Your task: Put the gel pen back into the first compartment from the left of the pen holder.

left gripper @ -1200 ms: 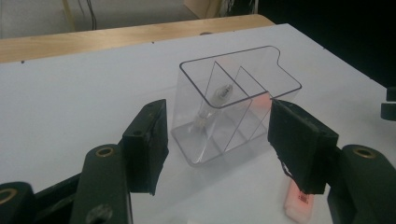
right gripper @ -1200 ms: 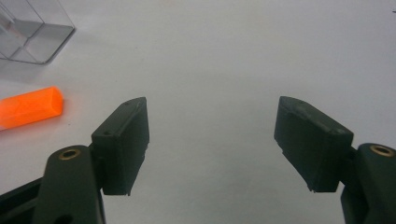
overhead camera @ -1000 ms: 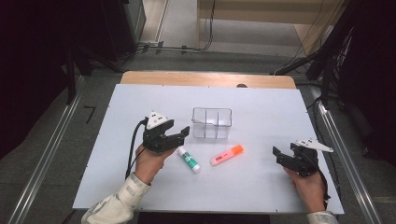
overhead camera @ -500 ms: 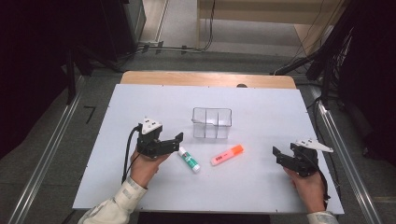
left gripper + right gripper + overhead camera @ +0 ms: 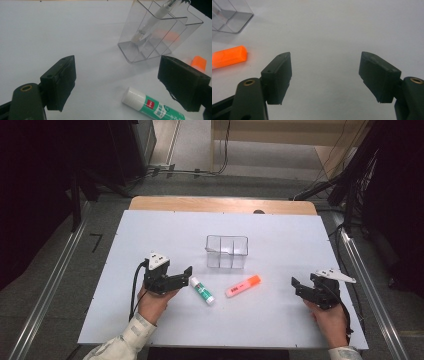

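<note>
I'm lining my left tool (image 5: 186, 276) up w/ the glue stick (image 5: 201, 290), which is lying flat on the surface (image 5: 150, 235) just to its right, white cap nearest, long axis running away toward me. Jaws have just been opening, now standing wide, nothing between them. Right tool (image 5: 299, 287) is sitting open & empty, well apart.

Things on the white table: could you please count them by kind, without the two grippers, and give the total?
Glue stick: 1
Orange highlighter: 1
Clear three-compartment holder: 1
Pen standing tilted in the holder: 1
Total: 4
</note>
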